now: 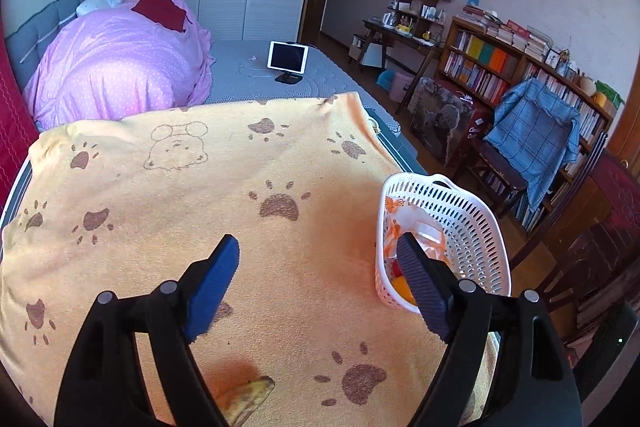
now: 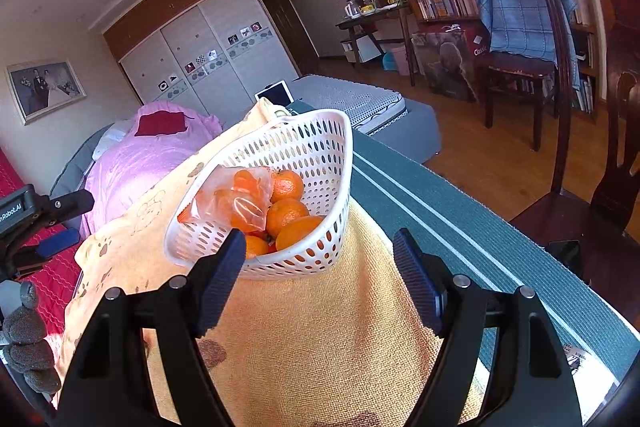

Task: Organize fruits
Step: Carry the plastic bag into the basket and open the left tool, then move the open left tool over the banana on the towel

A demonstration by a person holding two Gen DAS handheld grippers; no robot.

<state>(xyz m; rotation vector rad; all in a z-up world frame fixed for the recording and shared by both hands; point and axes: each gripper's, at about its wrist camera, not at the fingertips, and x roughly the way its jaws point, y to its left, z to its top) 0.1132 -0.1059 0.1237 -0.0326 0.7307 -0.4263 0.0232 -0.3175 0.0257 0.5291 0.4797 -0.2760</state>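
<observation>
Left gripper (image 1: pixel 318 253): jaws spread wide, nothing between the blue pads, only bare yellow paw-print towel (image 1: pixel 168 195) under the gap. Right-hand pad overlaps the near wall of the white basket (image 1: pixel 476 211) in the left wrist view; can't tell if it touches. A yellowish peel-like scrap (image 1: pixel 248 397) lies on the towel at bottom centre of that frame, between the gripper's arms.

Right gripper (image 2: pixel 320 247): also wide open, holding nothing. Left-hand pad sits in front of the basket's (image 2: pixel 320 147) near rim in frame; contact unclear. Right-hand pad is clear of it, over the towel (image 2: pixel 320 347).

Basket sits on the towel, lower right in the left wrist view, centre in the right wrist view. Inside: several oranges (image 2: pixel 286 213) plus a clear plastic bag (image 2: pixel 236 203) with orange pieces, lying on the left side of the pile.

Towel's right edge meets a dark green mat with white stripes (image 2: pixel 440 211). Left gripper body (image 2: pixel 36 227) shows at left edge of the right wrist view, with a grey gloved hand (image 2: pixel 30 343) below it.

Beyond: bed with pink quilt (image 1: pixel 120 67), tablet on a stand (image 1: pixel 288 57), bookshelf (image 1: pixel 500 67) upper right.
</observation>
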